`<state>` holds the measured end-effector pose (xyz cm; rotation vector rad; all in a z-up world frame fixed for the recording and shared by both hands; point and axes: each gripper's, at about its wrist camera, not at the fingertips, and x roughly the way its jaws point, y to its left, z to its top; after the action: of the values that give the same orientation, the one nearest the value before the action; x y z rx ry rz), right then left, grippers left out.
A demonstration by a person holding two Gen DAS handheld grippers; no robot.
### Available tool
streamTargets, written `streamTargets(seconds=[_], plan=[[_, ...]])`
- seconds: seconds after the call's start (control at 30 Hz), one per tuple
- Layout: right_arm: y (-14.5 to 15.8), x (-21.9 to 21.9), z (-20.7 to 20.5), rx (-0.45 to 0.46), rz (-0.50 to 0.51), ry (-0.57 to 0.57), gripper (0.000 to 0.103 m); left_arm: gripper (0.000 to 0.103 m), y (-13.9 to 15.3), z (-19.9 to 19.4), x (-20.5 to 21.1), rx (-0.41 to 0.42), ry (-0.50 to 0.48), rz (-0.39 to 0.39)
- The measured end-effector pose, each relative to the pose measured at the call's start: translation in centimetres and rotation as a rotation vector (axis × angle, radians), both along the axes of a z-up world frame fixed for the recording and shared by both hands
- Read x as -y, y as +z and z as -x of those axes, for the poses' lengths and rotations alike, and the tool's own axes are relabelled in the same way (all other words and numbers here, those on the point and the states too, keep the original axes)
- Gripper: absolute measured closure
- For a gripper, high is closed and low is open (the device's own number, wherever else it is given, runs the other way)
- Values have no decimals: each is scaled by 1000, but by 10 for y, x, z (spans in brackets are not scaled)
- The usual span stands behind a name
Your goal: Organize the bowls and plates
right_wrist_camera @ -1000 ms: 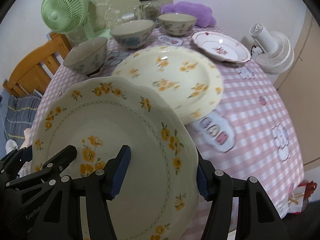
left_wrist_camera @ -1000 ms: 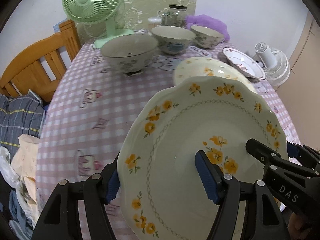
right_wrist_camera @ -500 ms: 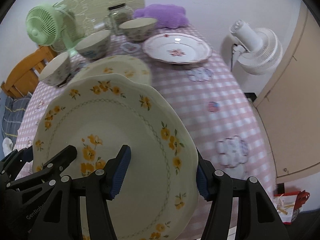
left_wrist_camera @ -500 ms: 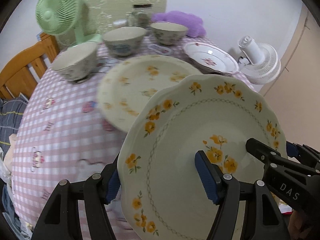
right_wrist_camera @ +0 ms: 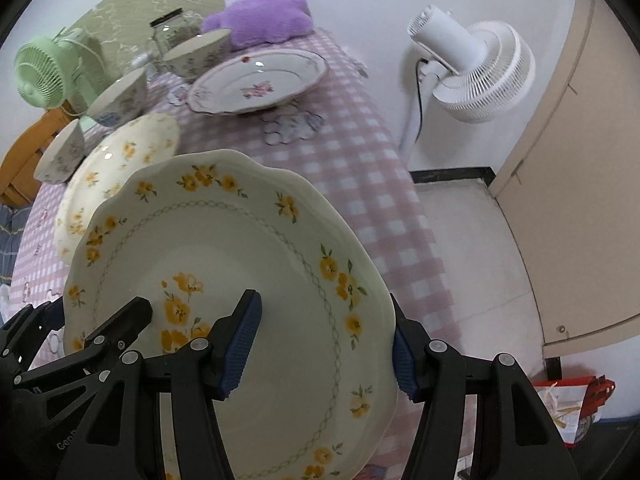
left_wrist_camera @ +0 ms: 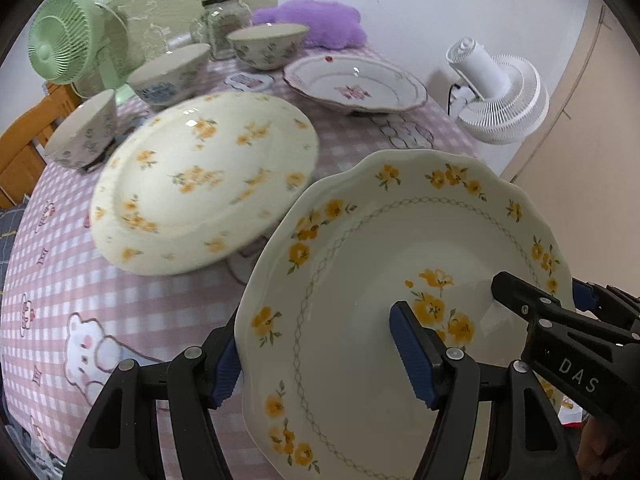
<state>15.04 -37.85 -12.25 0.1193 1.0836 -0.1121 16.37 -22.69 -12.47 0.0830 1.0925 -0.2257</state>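
Both grippers hold one scalloped cream plate with yellow flowers [left_wrist_camera: 360, 280] [right_wrist_camera: 240, 248] above the near table edge. My left gripper [left_wrist_camera: 316, 356] is shut on its left rim. My right gripper [right_wrist_camera: 324, 348] is shut on its right rim. A round cream plate with yellow flowers [left_wrist_camera: 200, 176] [right_wrist_camera: 116, 160] lies on the table beyond. A white plate with a pink flower [left_wrist_camera: 352, 84] [right_wrist_camera: 256, 80] lies at the back right. Three bowls [left_wrist_camera: 86, 132] [left_wrist_camera: 170, 72] [left_wrist_camera: 266, 46] stand along the back left.
The pink checked tablecloth [left_wrist_camera: 60, 272] covers the table. A green fan [left_wrist_camera: 68, 44], a glass jar [left_wrist_camera: 224, 24] and a purple cushion [left_wrist_camera: 320, 24] stand at the back. A white floor fan [right_wrist_camera: 480, 68] stands right of the table. A wooden chair [left_wrist_camera: 20, 148] is at the left.
Both grippers have swung to the right with the held plate. The round yellow-flowered plate and the pink-flowered plate now sit further left in both views.
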Motion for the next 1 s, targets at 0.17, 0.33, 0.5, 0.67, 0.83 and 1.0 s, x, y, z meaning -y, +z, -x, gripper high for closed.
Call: streamTargets(seconds=[0.17, 0.33, 0.5, 0.67, 0.83, 1.0], plan=[[-13, 14, -6, -29, -23, -2, 40, 34, -7, -3, 10, -14, 7, -25], [-19, 15, -14, -40, -13, 27, 40, 33, -12, -10, 13, -24, 39, -33], [-20, 17, -25, -35, -7, 43, 40, 33, -13, -20, 16, -25, 58, -31], [-19, 17, -33, -47, -5, 51, 38, 32, -14, -27, 17, -46, 70, -27], [-16, 19, -34, -71, -21, 33, 38, 21, -5, -22, 19, -43, 26, -30], [7, 12, -26, -17, 22, -6, 34, 13, 17, -17, 8, -3, 13, -25]])
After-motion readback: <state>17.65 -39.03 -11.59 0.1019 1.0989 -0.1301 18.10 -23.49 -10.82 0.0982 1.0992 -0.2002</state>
